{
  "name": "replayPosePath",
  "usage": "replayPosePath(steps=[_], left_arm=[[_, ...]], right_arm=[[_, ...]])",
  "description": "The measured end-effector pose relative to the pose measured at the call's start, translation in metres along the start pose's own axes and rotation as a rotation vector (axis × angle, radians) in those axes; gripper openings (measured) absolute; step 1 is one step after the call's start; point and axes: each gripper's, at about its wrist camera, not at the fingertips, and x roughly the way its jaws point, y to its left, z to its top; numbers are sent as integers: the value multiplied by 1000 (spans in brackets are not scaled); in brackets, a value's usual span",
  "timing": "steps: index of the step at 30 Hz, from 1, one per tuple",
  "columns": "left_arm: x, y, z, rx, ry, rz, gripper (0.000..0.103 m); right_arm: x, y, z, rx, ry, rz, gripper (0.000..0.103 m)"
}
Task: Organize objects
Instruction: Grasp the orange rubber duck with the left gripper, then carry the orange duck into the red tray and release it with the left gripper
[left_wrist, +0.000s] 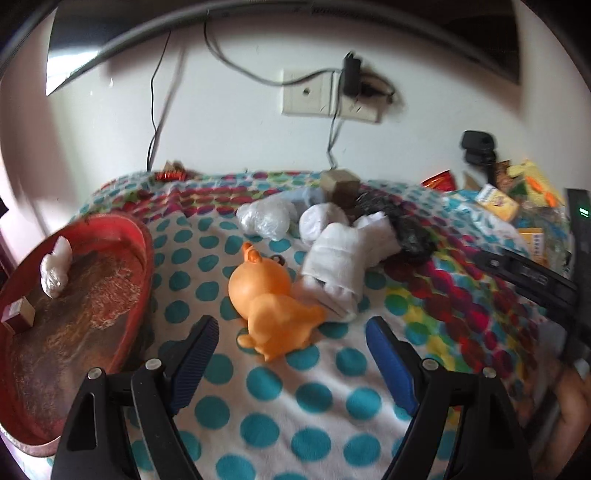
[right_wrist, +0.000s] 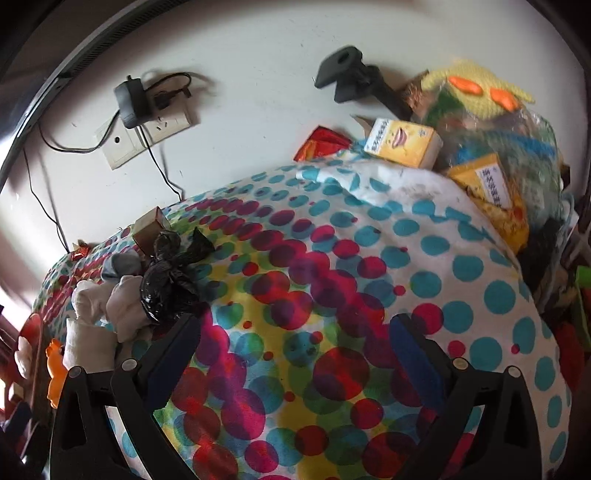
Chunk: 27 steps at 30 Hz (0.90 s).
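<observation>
Both grippers, left (left_wrist: 291, 339) & right (right_wrist: 295, 347), released, w/ orange toy (left_wrist: 269, 306) near left

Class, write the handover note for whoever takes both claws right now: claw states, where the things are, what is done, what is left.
Left claw: open, empty, hovering just short of the orange toy on the dotted blanket.
Right claw: open, empty, above bare blanket.
Red basin, at left: already holds a clear bag bundle and a small box.
Still on the blanket: orange toy, white socks, black bag, clear plastic bag, brown box.
Likely next: grasp the toy.
</observation>
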Motion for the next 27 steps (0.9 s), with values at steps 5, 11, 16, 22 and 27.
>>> replayPosePath(steps=[5, 11, 16, 22, 27], left_arm=[[39, 9, 3, -36, 109, 16, 74], [40, 10, -1, -35, 118, 9, 45], [26, 6, -2, -3, 104, 12, 44], [-3, -15, 4, 80, 35, 2, 44], [-19, -24, 14, 90, 10, -28, 44]], right_arm=[[0, -1, -2, 9, 0, 21, 102], [1, -3, -1, 27, 3, 34, 102], [2, -2, -1, 21, 8, 42, 102], [3, -3, -1, 22, 15, 43, 102], [4, -3, -1, 26, 19, 44, 102]])
